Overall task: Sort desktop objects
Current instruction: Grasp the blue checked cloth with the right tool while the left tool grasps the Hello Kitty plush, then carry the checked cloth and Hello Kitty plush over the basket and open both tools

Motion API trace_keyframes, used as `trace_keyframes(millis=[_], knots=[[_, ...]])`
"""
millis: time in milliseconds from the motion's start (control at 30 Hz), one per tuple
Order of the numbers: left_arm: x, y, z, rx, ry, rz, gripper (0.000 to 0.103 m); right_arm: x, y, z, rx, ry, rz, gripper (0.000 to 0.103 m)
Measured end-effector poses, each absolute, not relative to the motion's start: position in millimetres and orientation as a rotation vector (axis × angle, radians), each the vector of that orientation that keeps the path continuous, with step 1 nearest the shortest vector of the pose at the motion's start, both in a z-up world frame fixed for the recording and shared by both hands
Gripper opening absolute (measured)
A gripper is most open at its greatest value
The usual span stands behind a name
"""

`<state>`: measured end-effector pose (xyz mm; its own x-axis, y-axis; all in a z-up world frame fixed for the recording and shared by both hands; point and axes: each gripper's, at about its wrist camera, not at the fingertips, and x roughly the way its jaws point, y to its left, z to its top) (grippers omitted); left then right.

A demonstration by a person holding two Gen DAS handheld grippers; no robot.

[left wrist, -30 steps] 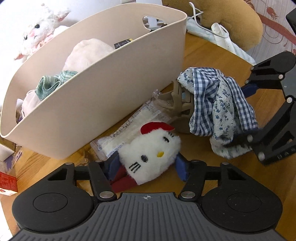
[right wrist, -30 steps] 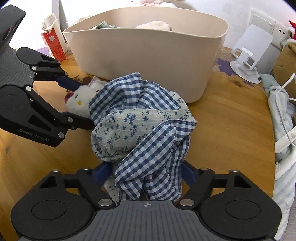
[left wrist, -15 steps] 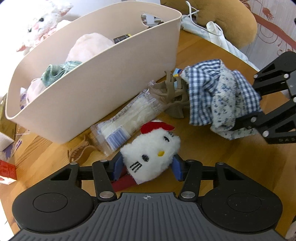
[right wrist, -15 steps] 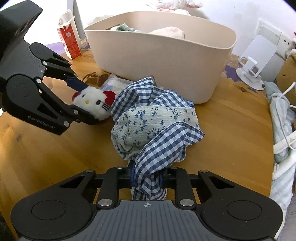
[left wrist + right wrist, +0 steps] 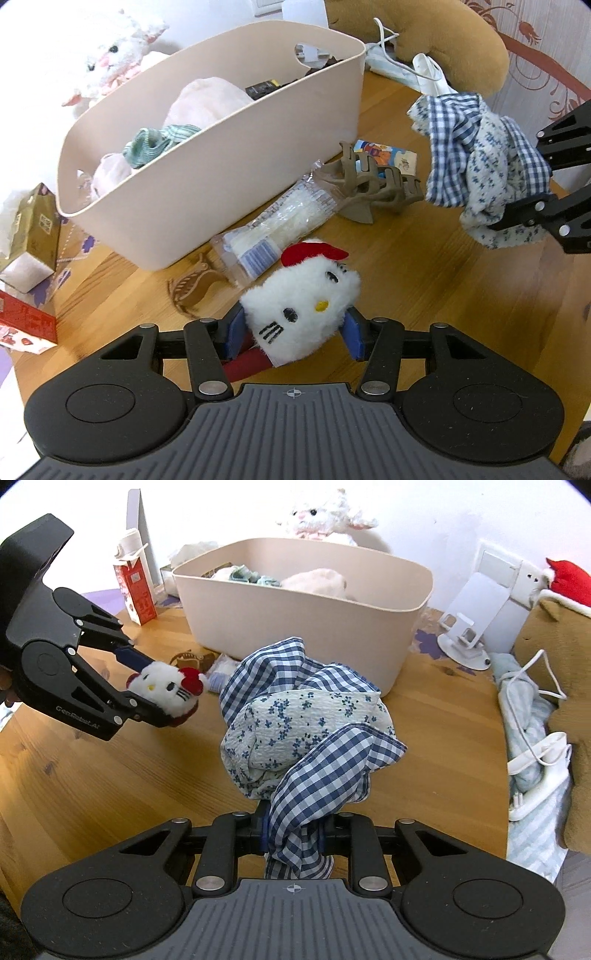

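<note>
My left gripper (image 5: 291, 338) is shut on a white cat plush with a red bow (image 5: 301, 306), held clear of the wooden table (image 5: 424, 302). The same plush (image 5: 168, 690) shows at the left of the right wrist view, in the left gripper (image 5: 155, 690). My right gripper (image 5: 293, 834) is shut on a bundle of blue checked and flowered cloth (image 5: 306, 731), lifted off the table; that cloth (image 5: 480, 166) hangs at the right in the left wrist view. A beige basket (image 5: 207, 177) (image 5: 306, 616) stands behind, holding a pink plush and green cloth.
On the table by the basket lie a clear plastic packet (image 5: 273, 229), a brown hair claw (image 5: 373, 184) and a small picture card (image 5: 388, 155). A red carton (image 5: 135, 587), a white phone stand (image 5: 472, 624), a cable on pale cloth (image 5: 532, 738) and a brown cushion (image 5: 443, 40) ring the area.
Both grippers have risen with their loads. The right gripper closed on the checked cloth and lifted it off the hair claw and card, which now lie uncovered. The plush left the table.
</note>
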<state>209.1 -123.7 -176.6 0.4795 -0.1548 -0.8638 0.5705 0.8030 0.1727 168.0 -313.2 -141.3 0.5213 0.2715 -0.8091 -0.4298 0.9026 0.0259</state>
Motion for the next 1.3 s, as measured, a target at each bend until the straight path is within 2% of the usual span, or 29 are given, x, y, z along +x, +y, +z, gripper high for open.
trace_keyframes(millis=[567,967,1300], knots=[[201,-82,-137,0.394,0.896,-0.401,0.054,143,-312,-100,-0.187,0.802,0.332,0.021],[228,-55,-98,0.342,0.818,-0.331,0.054,177,-314,-57,-0.243,0.687,0.293,0.021],[260,-44,-82,0.308,0.793,-0.281,0.054,211,-303,-45,-0.302,0.634,0.302,0.021]])
